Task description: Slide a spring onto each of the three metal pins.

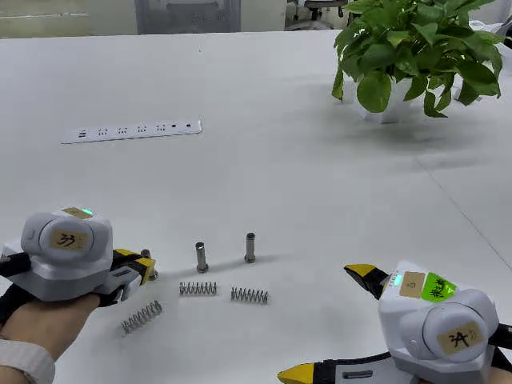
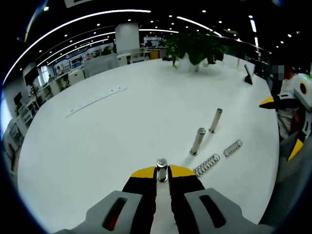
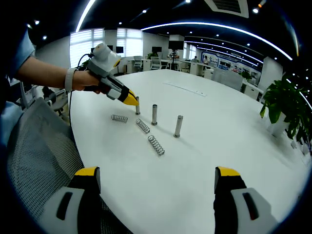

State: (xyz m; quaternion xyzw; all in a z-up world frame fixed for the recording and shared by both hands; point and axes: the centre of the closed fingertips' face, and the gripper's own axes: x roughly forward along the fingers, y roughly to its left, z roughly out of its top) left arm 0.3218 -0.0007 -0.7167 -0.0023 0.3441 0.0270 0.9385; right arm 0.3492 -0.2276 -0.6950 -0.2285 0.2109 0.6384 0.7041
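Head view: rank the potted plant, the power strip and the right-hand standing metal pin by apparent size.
Largest: potted plant.
Then: power strip.
Smallest: right-hand standing metal pin, despite being nearest.

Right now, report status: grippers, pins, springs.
Left gripper shut on one upright pin. Right gripper open, empty. Three springs loose on table, none on pins. Nothing in the way.

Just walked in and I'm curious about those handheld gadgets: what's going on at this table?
A person works at a white table with a gripper in each hand. The left gripper is closed on one upright metal pin. The two other pins stand free nearby. Three springs lie flat on the table, none on a pin yet. The right gripper is open and holds nothing.
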